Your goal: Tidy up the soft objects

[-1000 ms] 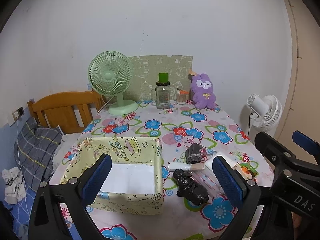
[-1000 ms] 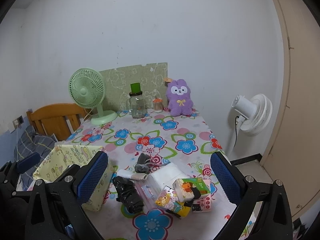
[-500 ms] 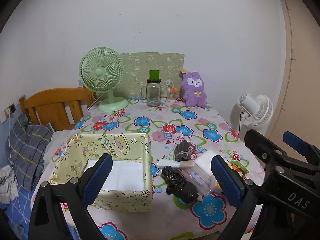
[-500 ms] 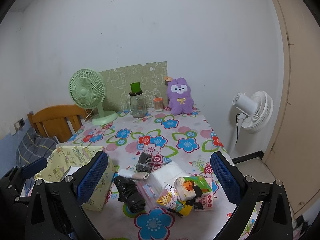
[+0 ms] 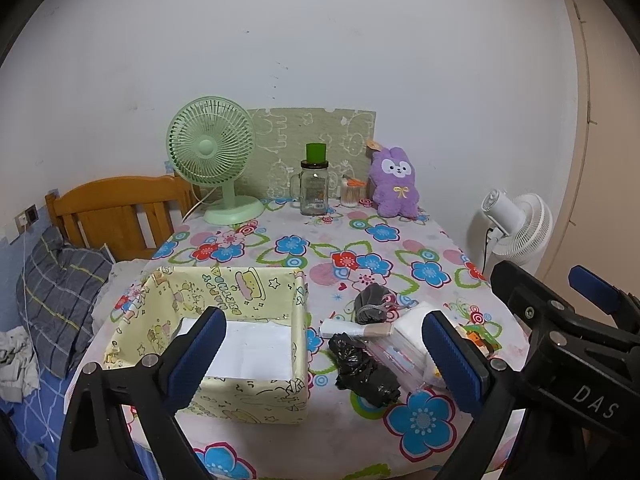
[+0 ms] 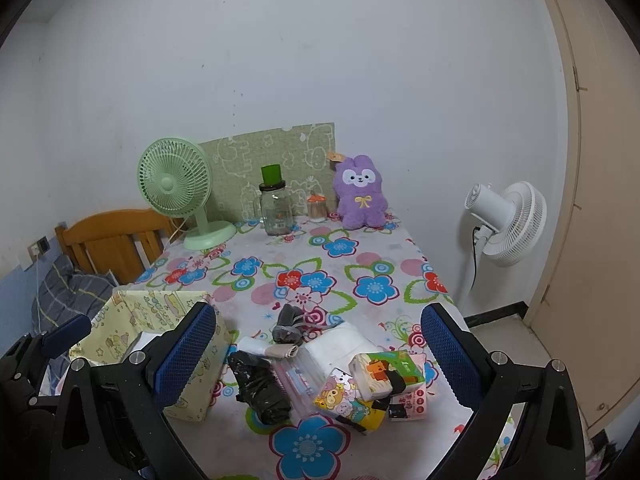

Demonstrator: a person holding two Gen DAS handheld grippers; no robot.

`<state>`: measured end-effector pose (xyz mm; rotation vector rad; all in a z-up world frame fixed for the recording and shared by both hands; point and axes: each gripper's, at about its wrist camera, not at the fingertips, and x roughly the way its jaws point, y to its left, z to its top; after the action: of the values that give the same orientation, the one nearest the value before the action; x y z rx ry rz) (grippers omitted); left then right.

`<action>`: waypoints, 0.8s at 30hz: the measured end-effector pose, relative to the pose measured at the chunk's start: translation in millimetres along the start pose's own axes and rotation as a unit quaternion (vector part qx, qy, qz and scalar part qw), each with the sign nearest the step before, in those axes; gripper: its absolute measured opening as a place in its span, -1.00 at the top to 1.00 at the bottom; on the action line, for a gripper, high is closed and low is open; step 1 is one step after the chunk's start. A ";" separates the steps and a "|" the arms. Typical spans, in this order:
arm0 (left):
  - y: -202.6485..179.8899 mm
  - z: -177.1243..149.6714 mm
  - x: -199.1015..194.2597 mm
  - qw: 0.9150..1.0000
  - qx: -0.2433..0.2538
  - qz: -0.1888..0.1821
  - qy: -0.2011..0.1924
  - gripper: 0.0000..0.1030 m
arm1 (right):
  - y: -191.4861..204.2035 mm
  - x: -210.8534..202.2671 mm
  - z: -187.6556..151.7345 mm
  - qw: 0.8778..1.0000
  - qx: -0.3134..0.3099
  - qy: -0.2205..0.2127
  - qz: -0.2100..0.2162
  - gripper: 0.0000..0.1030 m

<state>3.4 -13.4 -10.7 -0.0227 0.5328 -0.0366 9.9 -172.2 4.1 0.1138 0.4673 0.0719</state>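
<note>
Now both grippers — left (image 5: 324,354), right (image 6: 318,348) — fingers wide, empty, above soft-item pile (image 6: 320,372).

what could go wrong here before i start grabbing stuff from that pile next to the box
The black plastic bag lies tangled against the clear pouch, so a grab may drag both. The tissue packs sit near the table edge and could get knocked off. Both grippers, left gripper and right gripper, hang open.

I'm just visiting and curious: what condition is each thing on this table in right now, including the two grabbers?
Left gripper: open, empty.
Right gripper: open, empty.
Yellow box: open-topped, white sheet inside.
Black bag: crumpled, on the table.
Glass jar: upright, lid on.
Purple plush: upright against the wall.
</note>
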 end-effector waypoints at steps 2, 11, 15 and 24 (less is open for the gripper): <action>0.3 0.2 1.0 1.000 0.000 0.002 0.003 -0.93 | 1.1 0.0 -0.2 1.000 -0.002 0.000 -0.001 -1.00; 1.6 1.3 1.3 1.000 -0.001 0.005 0.002 -0.93 | 2.1 -3.5 -0.2 1.000 -0.007 -0.005 0.001 -1.00; 1.3 0.1 0.3 1.000 -0.002 0.008 0.000 -0.93 | 2.2 -4.1 0.7 1.000 -0.009 -0.003 0.004 -1.00; 1.0 -0.2 -1.5 1.000 -0.001 0.012 -0.003 -0.93 | 1.5 -4.2 -0.3 1.000 -0.002 -0.002 0.015 -1.00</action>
<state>2.0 -12.3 -10.2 -0.0178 0.5265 -0.0123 6.0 -171.0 5.9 0.1178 0.4619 0.1010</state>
